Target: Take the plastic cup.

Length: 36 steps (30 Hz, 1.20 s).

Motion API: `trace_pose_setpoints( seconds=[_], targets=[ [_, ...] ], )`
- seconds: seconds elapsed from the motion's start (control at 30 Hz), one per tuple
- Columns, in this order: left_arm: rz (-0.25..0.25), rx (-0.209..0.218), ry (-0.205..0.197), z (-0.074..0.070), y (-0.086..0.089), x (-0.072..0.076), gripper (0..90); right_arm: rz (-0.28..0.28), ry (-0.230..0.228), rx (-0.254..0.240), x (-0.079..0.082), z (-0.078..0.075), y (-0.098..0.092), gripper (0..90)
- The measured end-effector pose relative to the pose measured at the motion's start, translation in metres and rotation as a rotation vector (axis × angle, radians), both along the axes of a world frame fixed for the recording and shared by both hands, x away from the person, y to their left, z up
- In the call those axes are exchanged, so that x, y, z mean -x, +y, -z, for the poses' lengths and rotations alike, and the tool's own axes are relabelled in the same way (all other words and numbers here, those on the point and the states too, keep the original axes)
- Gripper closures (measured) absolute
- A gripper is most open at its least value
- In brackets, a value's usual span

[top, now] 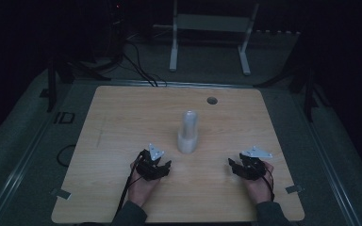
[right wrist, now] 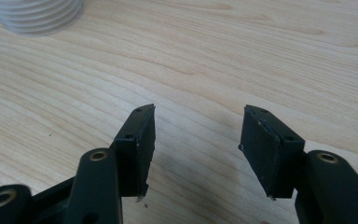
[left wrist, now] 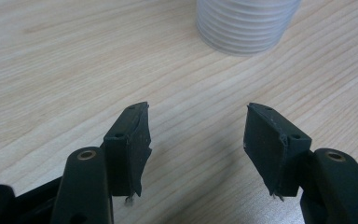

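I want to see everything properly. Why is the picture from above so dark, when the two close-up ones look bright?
High view: dim and murky; the floor around the table fades to black and the stack of cups looks hazy. Left gripper view: bright, even light, stack of cups slightly soft. Right gripper view: bright too, with soft shadows under the black jaws.

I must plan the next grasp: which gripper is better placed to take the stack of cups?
Probably the left gripper: it lies nearer to the stack of cups, which stands just ahead of its parted, empty jaws. The right gripper sits farther off to the side.
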<state>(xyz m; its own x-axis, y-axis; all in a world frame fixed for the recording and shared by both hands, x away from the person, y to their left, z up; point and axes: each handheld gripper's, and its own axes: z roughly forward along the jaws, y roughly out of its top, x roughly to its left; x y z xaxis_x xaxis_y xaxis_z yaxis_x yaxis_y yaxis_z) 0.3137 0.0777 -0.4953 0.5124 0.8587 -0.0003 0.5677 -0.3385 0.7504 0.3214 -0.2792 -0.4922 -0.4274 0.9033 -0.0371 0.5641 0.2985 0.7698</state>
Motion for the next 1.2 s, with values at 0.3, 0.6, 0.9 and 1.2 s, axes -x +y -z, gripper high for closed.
trace_pose_setpoints(
  seconds=[0.3,0.6,0.9,1.2],
  targets=[
    [0.014,-0.024,-0.044,-0.002,0.0,0.004,41.1,-0.011,-0.001,-0.008,0.003,-0.003,0.001,44.6],
    [0.063,0.009,-0.027,-0.003,-0.002,0.004,43.8,-0.025,-0.012,0.001,0.006,-0.012,0.006,46.5],
    [0.104,0.035,-0.029,-0.007,-0.009,0.0,44.5,-0.068,-0.039,-0.016,0.014,-0.03,0.016,49.0],
    [0.134,0.062,-0.015,-0.01,-0.017,-0.006,47.8,-0.093,-0.056,-0.022,0.01,-0.044,0.023,48.3]
  ],
)
